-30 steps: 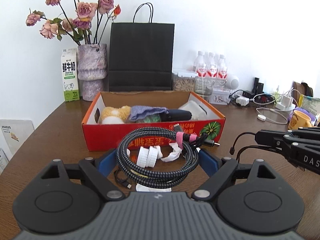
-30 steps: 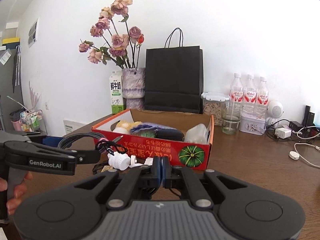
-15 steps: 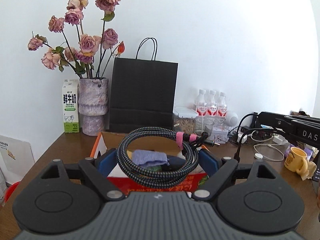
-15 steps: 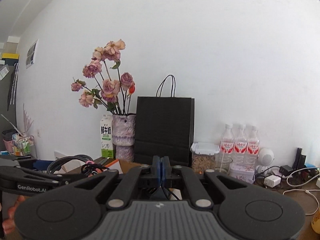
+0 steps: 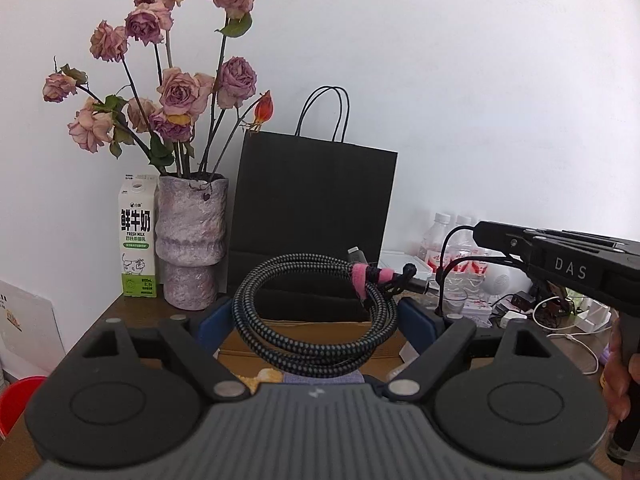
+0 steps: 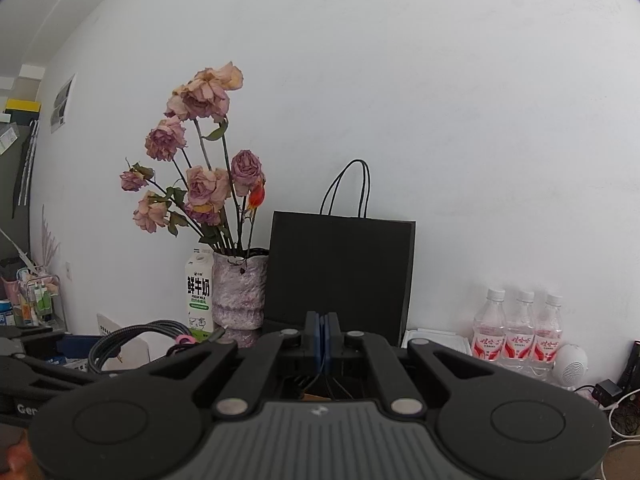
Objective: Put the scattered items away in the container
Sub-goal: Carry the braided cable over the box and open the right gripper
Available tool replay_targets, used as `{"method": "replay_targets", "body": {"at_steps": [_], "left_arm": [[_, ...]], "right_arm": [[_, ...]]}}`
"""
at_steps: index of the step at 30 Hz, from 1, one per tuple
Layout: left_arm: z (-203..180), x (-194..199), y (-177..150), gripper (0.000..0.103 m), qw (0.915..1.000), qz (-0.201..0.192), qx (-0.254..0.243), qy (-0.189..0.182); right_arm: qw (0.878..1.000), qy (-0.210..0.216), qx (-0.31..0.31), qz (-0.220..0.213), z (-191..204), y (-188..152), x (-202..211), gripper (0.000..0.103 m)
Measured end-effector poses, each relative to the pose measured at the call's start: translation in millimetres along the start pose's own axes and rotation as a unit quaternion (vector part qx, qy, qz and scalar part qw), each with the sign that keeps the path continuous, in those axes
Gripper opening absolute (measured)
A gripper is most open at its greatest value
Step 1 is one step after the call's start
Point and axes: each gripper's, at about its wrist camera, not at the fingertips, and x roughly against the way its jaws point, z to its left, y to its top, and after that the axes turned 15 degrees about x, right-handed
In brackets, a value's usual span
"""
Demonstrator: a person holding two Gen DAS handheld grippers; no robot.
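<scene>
Judging by what shows below the left gripper (image 5: 316, 316), the cardboard box (image 5: 304, 330) that serves as the container lies just under and ahead of it: a brown rim and a strip of inner wall, with a blue-grey cloth and something yellow peeking out at the bottom of the left wrist view. In front of the black paper bag (image 5: 314, 224) and beside the vase of dried roses (image 5: 190, 240), this box is the biggest thing in play, stiff and open-topped, so anything let go above it should simply fall in.

Next in size is the coiled cable (image 5: 316, 316), a braided black-and-teal loop bound with a pink strap (image 5: 366, 276). It sits between the blue pads (image 5: 212, 324), which stand wide apart and press on the coil's 2 outer sides, so the left claw is clamped on it across its full width. I would expect it to be light, springy and a little slippery: the loops can squash or slide past each other. Holding across the bundle near the strap, where the turns are tied, looks the safest place.

Smallest, the plug ends (image 5: 416, 280) stick out to the right and could catch on the rim.

The right gripper (image 6: 323, 340) has its pads pressed together on nothing, beside the left one.
</scene>
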Motion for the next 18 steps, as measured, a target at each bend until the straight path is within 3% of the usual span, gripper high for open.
{"method": "replay_targets", "body": {"at_steps": [4,11,14,18], "left_arm": [[12,-38,-7,0.088,0.9998,0.012,0.004,0.016],[36,-98,-45,0.088,0.9951,0.081,-0.007,0.057],[39,-110,-58,0.088,0.9926,0.099,-0.02,0.067],[38,-111,-64,0.088,0.9915,0.102,-0.03,0.075]], "right_arm": [[1.0,0.02,-0.006,0.019,12,-18,-42,0.001],[0.993,0.066,-0.035,0.091,37,-89,-103,0.001],[0.989,0.083,-0.033,0.119,41,-108,-113,0.001],[0.988,0.089,-0.033,0.125,44,-114,-111,0.001]]}}
